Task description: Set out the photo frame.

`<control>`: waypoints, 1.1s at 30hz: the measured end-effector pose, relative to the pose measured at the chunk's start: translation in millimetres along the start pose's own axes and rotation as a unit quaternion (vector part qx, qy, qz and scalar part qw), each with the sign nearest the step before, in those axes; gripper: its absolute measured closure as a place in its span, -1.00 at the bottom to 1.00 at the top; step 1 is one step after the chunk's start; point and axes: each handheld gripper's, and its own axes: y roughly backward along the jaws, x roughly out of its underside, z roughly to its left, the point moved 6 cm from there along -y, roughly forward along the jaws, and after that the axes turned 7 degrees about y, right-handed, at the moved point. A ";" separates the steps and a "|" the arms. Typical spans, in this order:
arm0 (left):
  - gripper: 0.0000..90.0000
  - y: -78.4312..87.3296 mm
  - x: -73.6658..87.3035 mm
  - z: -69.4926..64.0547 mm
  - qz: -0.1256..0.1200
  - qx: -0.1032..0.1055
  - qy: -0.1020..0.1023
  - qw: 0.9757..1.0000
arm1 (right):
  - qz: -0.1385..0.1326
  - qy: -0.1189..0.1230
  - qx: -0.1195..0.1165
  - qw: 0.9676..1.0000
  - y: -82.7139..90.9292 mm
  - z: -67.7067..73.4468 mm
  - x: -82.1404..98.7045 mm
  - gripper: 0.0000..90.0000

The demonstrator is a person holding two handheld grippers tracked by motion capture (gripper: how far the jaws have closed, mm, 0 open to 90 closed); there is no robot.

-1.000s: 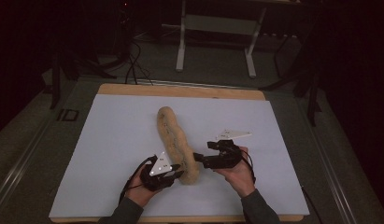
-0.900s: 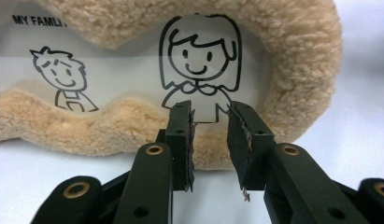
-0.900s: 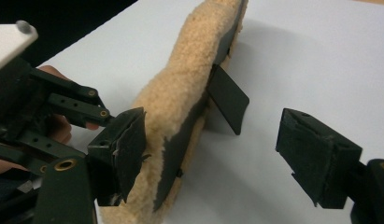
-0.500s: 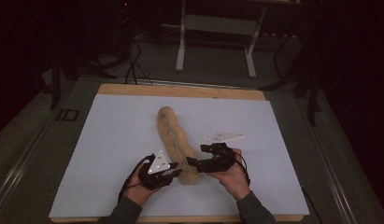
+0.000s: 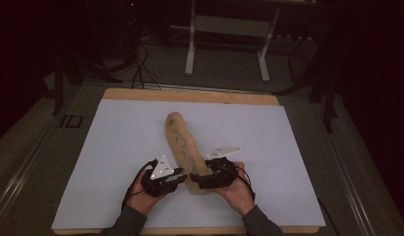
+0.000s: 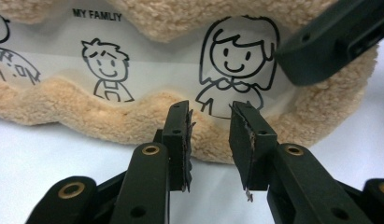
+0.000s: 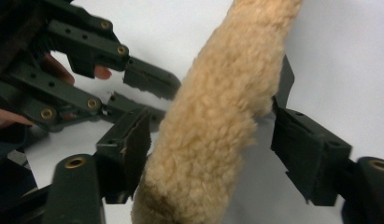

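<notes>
**Fleece roll, soft and light, gripped best at its near end**

Fleece, tan and woolly, makes up the long roll [image 5: 182,147] lying on the white sheet [image 5: 111,162] that covers the desk [image 5: 189,95]. In the left gripper view a smooth printed panel with cartoon figures shows between its fluffy edges, so it is likely a folded blanket or cushion: light, limp, no risk of breaking, but apt to sag and unroll if lifted by one end alone.

From the left: the left claw [image 5: 179,178] sits just beside the roll's near end, on its 9 o'clock side. Its jaws stand part-way open with a clear gap between them, and they have just been opening a little; the fleece lies beyond the tips, not between them, so they hold nothing.

The right claw [image 5: 195,180] comes in from the 3 o'clock side. Its jaws are wide and have just been closing somewhat, with the roll's near end between them; in the right gripper view [image 7: 203,154] the left pad brushes the pile while the right one stands apart — not yet a grip.

Long axis: it runs from about 6 o'clock, at the hands, up toward 11 o'clock, bending slightly midway. My judgement — pinch deep into the fleece edge at the near end; the printed panel looks slippery.
</notes>
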 end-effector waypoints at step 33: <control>0.50 10.9 -2.2 16.2 -0.014 -0.017 0.025 0.999 | 0.008 0.026 0.005 1.000 7.9 -3.4 4.6 0.28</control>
